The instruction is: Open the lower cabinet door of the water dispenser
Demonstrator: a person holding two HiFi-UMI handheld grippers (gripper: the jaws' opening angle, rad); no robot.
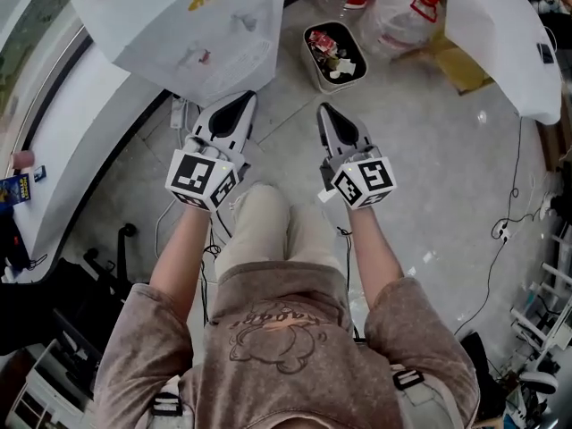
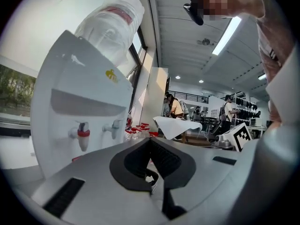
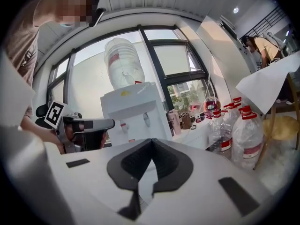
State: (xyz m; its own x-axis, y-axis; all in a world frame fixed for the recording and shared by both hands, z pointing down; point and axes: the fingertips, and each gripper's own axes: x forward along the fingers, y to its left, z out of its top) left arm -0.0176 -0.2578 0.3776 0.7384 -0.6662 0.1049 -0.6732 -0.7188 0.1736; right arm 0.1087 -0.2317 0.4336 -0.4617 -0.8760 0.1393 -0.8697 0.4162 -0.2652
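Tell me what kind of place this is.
Probably an open-plan lab or workshop, not a home. There is a bottle-fed water dispenser by tall windows, a row of spare water bottles, and a cloth-covered table with people standing beyond it.

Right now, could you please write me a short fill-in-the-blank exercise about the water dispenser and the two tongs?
1. The left tongs and the right tongs are both ____, with nothing between them.
2. The water bottle sits on ____ of the water dispenser.
3. In the left gripper view, the tap nearer the left edge has a ____ collar.
Missing words: shut; top; red.
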